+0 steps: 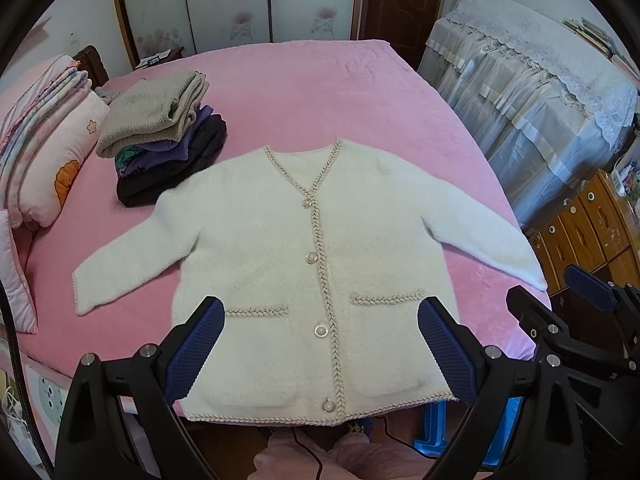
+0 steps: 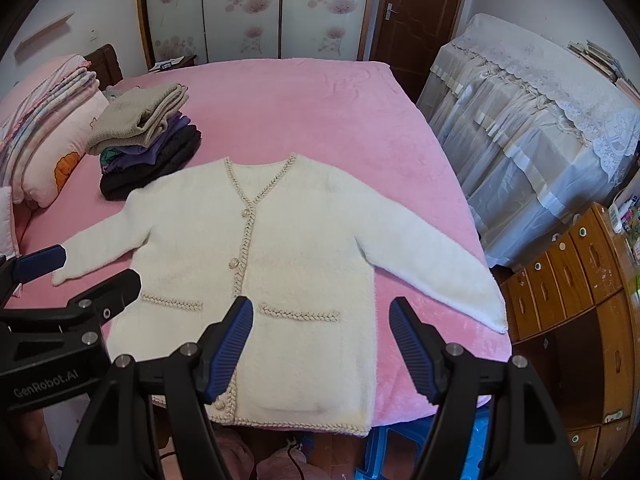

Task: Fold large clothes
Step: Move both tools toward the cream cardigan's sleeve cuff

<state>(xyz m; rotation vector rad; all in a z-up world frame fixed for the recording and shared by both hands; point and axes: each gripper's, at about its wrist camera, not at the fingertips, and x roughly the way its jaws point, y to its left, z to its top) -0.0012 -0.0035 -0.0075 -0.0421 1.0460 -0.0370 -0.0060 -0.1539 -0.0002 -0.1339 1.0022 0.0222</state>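
Currently both pairs of blue-padded fingers stand wide apart over nothing: the left gripper [image 1: 320,344] and right gripper [image 2: 322,346] hover above the near hem of the fluffy cream button-front cardigan [image 1: 304,264], which lies flat, face up, sleeves spread, on the pink plush bedspread [image 1: 320,80]. Judged step: pre-fold, no crease made; next move likely needs a sleeve or side edge pinched and carried inward. Left view shows the whole left cuff; right view shows the wooden drawer cabinet [image 2: 568,280] more fully.

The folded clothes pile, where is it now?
In both views the clothes pile sits on the pink bed, far left, between the pillow and the white cardigan's shoulder.
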